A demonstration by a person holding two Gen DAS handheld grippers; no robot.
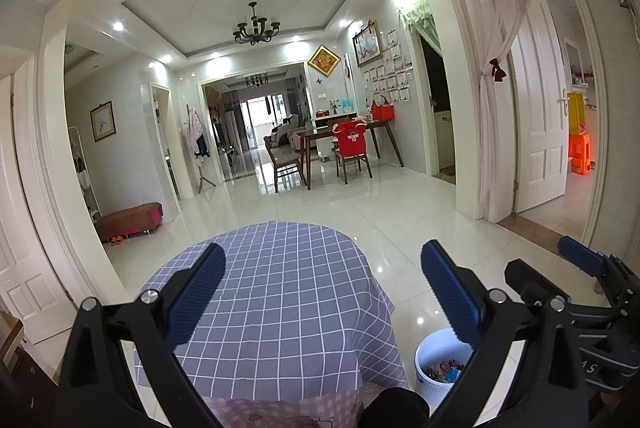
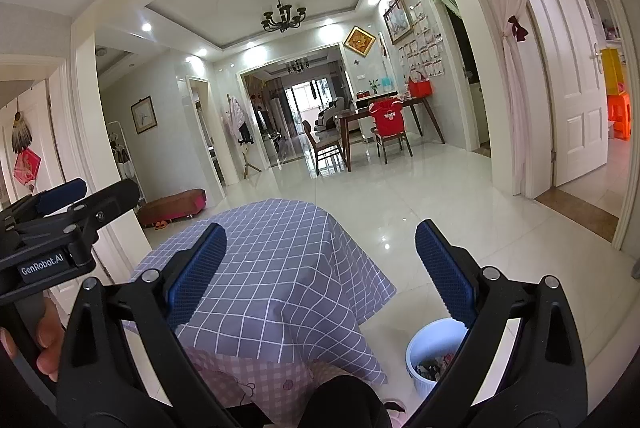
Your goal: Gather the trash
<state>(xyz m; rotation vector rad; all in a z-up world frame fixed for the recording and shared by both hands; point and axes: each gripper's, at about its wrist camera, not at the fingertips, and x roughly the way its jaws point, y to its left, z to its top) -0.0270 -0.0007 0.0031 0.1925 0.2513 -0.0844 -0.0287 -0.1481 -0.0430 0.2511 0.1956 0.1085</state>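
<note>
A wide, glossy white tiled floor (image 1: 400, 212) runs toward a distant dining table with chairs (image 1: 348, 144). Close in front stands a small table under a grey-blue checked tablecloth (image 1: 276, 292), its top bare; no loose trash shows on it or on the floor nearby. Below it on the right, on the floor just beside the cloth's hanging edge, sits a white wastebasket (image 1: 434, 368), already holding colourful wrappers (image 1: 442, 374).

Both tools are held raised above the table's near edge, pointing across the room. The left gripper (image 1: 322, 292) has its blue-padded fingers spread wide, with nothing between them. The right gripper (image 2: 320, 276) is likewise spread and empty, and it appears the nearer of the two to the wastebasket, which lies low and to its right, partly hidden behind its right finger. A hand (image 2: 42, 340) grips the left tool's handle. The collecting looks largely finished.
</note>
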